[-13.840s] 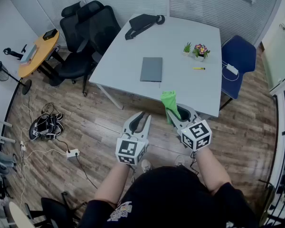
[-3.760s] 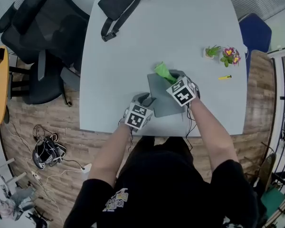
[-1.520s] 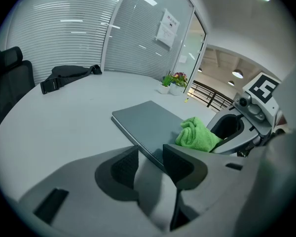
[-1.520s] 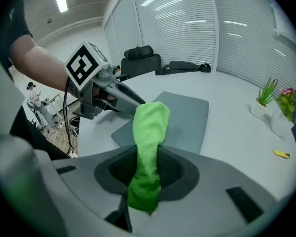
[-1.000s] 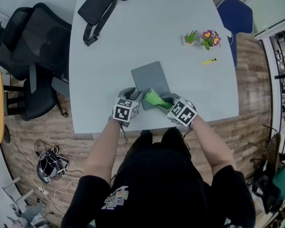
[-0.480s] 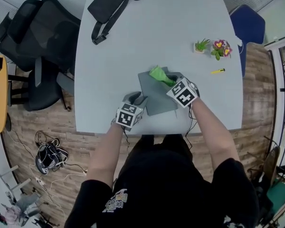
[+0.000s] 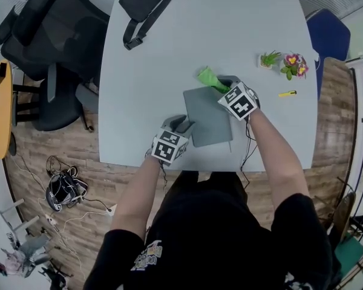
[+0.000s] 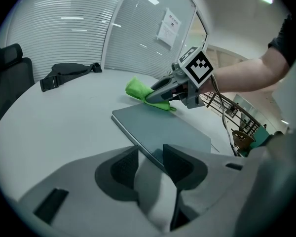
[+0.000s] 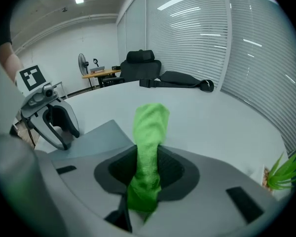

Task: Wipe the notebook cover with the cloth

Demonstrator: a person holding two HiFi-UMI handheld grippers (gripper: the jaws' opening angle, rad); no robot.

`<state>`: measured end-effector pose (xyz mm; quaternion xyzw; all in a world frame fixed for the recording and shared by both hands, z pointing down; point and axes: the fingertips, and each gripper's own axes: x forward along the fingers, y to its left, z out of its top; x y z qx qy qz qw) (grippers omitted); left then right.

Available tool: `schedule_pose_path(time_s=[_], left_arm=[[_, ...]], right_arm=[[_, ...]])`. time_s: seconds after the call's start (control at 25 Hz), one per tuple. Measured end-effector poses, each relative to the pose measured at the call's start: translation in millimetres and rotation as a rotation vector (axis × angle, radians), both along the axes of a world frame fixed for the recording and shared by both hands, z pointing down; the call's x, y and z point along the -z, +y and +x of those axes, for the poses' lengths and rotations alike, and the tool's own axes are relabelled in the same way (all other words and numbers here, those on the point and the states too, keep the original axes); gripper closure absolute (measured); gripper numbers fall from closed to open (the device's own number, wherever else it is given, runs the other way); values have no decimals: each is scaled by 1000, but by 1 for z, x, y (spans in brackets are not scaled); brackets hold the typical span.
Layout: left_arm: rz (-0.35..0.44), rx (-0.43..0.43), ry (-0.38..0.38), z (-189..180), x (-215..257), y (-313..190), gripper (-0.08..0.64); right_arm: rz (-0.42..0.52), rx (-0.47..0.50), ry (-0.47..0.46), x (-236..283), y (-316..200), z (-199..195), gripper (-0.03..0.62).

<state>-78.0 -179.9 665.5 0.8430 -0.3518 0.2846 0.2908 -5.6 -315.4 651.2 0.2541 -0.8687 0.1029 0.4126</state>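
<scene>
Green cloth (image 7: 207,77) in right tool (image 7: 219,84), at far edge of grey notebook (image 7: 209,116)

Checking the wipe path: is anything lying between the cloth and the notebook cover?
Nothing visible. The cloth, clamped in the right gripper, is at the notebook's far edge, and the cover is bare. The left gripper is only at the near left corner.

Left arm (image 7: 139,189) and right arm (image 7: 277,162) reach up-frame. The left gripper (image 7: 176,125), centre-left, rests with jaws parted, while the right gripper (image 7: 222,84), centre-right, pinches a green cloth (image 7: 207,76).
</scene>
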Motion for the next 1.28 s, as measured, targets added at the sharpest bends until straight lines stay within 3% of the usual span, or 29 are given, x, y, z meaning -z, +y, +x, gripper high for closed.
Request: schedule_pose_path(time_s=[0.52, 1.28], left_arm=[[-2, 0, -1, -2, 0, 0, 402], [16, 0, -7, -4, 0, -2, 402]], right_arm=[[-84, -112, -111, -2, 27, 16, 480], [-121, -209, -152, -2, 119, 42, 480]])
